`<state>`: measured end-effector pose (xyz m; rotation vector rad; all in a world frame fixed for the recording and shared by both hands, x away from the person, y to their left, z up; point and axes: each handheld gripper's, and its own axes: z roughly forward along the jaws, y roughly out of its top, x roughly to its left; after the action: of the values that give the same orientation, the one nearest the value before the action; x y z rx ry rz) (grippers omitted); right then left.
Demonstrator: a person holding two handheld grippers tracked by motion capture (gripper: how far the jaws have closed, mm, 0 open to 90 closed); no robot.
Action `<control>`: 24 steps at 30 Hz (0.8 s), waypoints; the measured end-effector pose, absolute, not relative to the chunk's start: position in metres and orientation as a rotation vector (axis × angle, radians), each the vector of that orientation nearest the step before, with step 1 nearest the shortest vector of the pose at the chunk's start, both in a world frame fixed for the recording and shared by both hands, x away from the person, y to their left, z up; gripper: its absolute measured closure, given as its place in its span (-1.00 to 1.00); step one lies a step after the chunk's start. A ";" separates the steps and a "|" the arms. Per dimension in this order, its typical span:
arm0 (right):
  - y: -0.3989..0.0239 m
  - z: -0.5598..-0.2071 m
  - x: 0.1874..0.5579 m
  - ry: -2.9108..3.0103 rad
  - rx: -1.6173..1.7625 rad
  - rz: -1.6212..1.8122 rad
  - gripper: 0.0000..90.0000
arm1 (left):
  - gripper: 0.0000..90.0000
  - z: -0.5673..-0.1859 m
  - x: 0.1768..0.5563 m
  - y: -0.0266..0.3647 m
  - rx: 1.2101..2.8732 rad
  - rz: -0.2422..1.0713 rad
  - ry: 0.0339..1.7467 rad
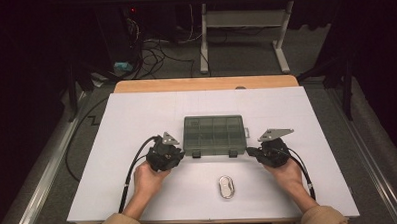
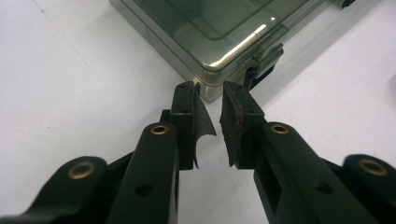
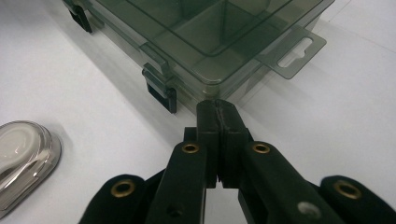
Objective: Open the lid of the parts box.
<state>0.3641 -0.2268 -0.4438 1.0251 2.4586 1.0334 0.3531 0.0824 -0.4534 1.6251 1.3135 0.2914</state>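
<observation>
grippers (image 1: pixel 184 153) flanking closed compartment box (image 1: pixel 215 134)

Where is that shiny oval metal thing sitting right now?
In the high view the shiny oval metal piece lies on the white table, nearer the person than the clear grey plastic compartment box, between the two hands and closer to the right one.

I see a white surface (image 1: pixel 136 119) filling the middle of the frame, with a wooden edge along its top. A smoky clear compartment box (image 1: pixel 214 135) lies at its centre, and a small shiny metal oval case (image 1: pixel 226 186) sits below it, near the bottom edge.
</observation>
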 end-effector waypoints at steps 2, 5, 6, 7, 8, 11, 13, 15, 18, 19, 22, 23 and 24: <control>-0.227 -0.443 0.364 2.451 1.023 1.035 0.99 | 0.66 -0.453 0.353 0.081 1.614 0.290 1.314; -0.228 -0.442 0.363 2.444 1.023 1.056 0.98 | 0.65 -0.454 0.353 0.080 1.614 0.293 1.311; -0.228 -0.441 0.363 2.440 1.024 1.070 0.98 | 0.64 -0.454 0.353 0.080 1.614 0.295 1.312; -0.228 -0.440 0.363 2.435 1.023 1.077 0.97 | 0.63 -0.454 0.353 0.079 1.610 0.297 1.312; -0.228 -0.440 0.363 2.433 1.022 1.081 0.96 | 0.61 -0.453 0.353 0.079 1.606 0.299 1.310; -0.228 -0.440 0.362 2.428 1.020 1.084 0.96 | 0.57 -0.452 0.354 0.079 1.587 0.307 1.310; -0.228 -0.439 0.362 2.424 1.025 1.088 0.96 | 0.53 -0.452 0.355 0.078 1.581 0.317 1.310; -0.228 -0.439 0.362 2.420 1.025 1.095 0.96 | 0.49 -0.451 0.356 0.077 1.587 0.329 1.308; -0.228 -0.437 0.362 2.412 1.027 1.101 0.95 | 0.45 -0.449 0.357 0.074 1.589 0.351 1.298; -0.228 -0.436 0.362 2.411 1.029 1.103 0.95 | 0.44 -0.449 0.357 0.073 1.587 0.356 1.296; -0.227 -0.435 0.363 2.402 1.029 1.114 0.95 | 0.38 -0.446 0.359 0.071 1.591 0.376 1.288; -0.227 -0.434 0.363 2.400 1.034 1.118 0.95 | 0.37 -0.446 0.360 0.070 1.585 0.380 1.286; -0.227 -0.433 0.363 2.398 1.031 1.121 0.94 | 0.35 -0.446 0.361 0.069 1.582 0.385 1.286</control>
<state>0.3630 -0.2273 -0.4329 1.0313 2.3979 1.1211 0.3607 0.0693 -0.4455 1.5821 1.2862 0.3847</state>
